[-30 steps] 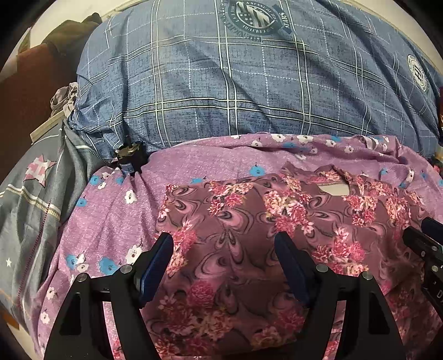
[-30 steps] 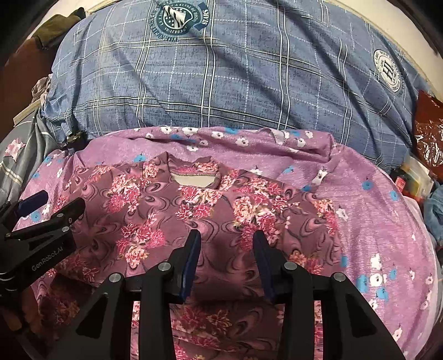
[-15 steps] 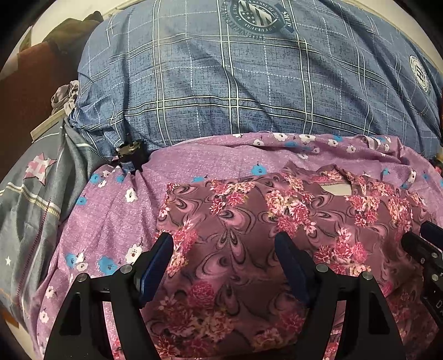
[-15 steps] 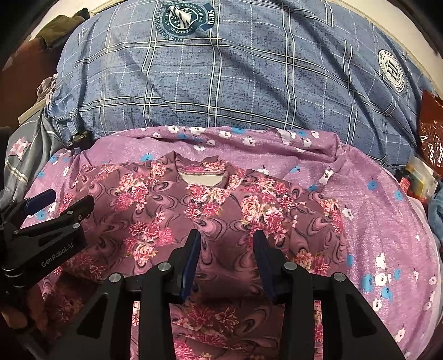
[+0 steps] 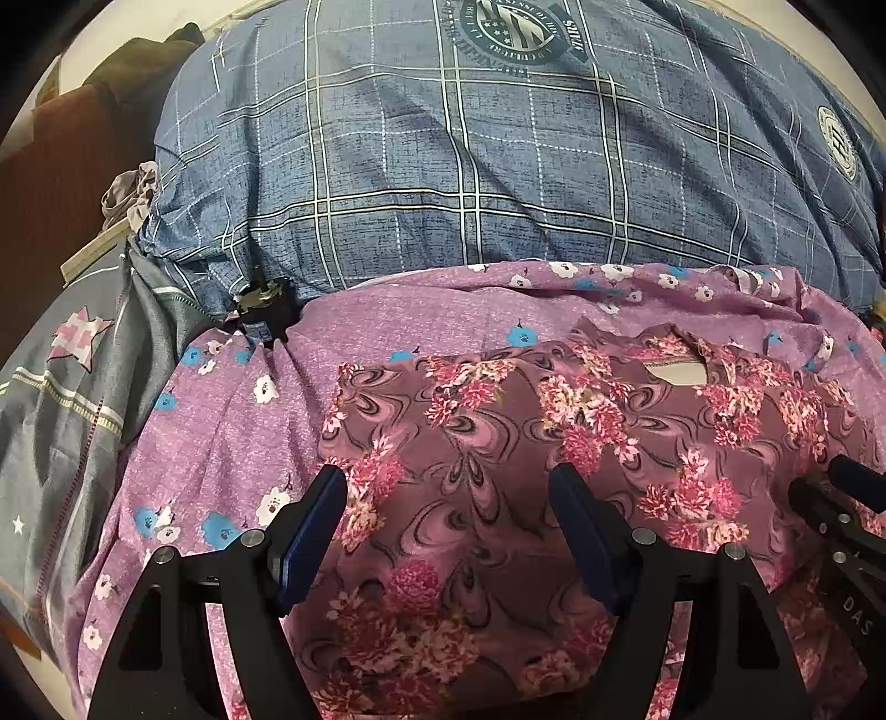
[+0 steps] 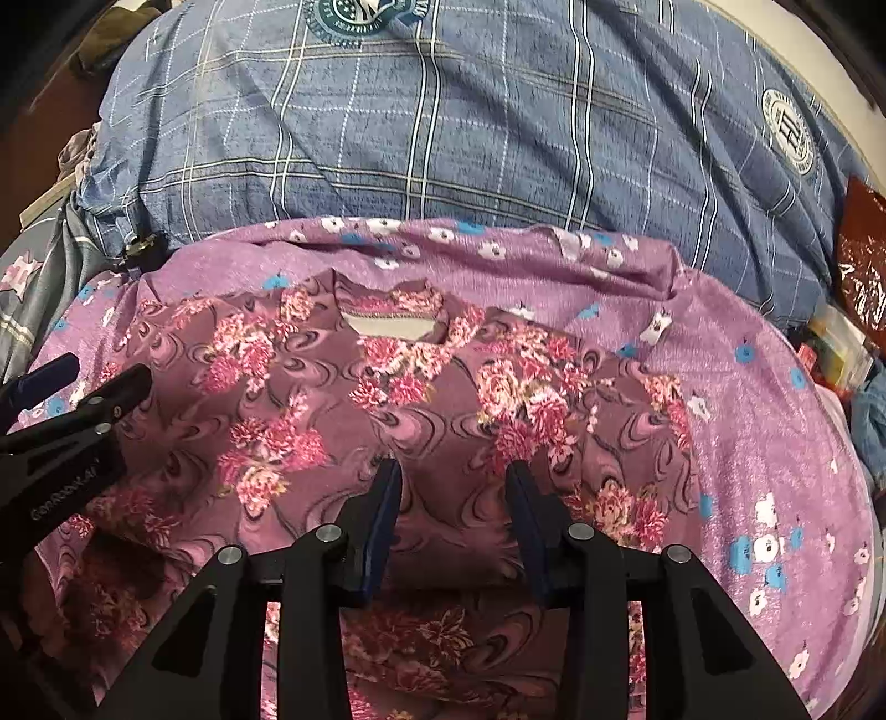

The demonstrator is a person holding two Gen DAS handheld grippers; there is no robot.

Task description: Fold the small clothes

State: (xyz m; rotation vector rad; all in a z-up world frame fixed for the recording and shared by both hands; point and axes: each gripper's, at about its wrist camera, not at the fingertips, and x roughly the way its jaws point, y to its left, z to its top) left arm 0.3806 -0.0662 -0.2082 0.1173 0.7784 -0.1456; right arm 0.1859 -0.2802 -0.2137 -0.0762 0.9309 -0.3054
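Lower hem of the floral top (image 5: 470, 498) hidden behind the left gripper (image 5: 448, 531), blue plaid quilt (image 6: 443, 122) cut off at the upper edge, small dark object (image 5: 263, 310) beside the quilt too small to be identified

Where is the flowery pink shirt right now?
The flowery pink shirt lies spread on the purple flowered sheet, in front of the big blue checked pillow. Both grippers are at its near edge, neckline towards the pillow.

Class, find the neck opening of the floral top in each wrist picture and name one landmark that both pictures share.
Left wrist: neck opening right of centre, at mid-height.
Right wrist: neck opening left of centre, just above mid-height.
Shared landmark: round crest on the blue checked bedding, top centre.
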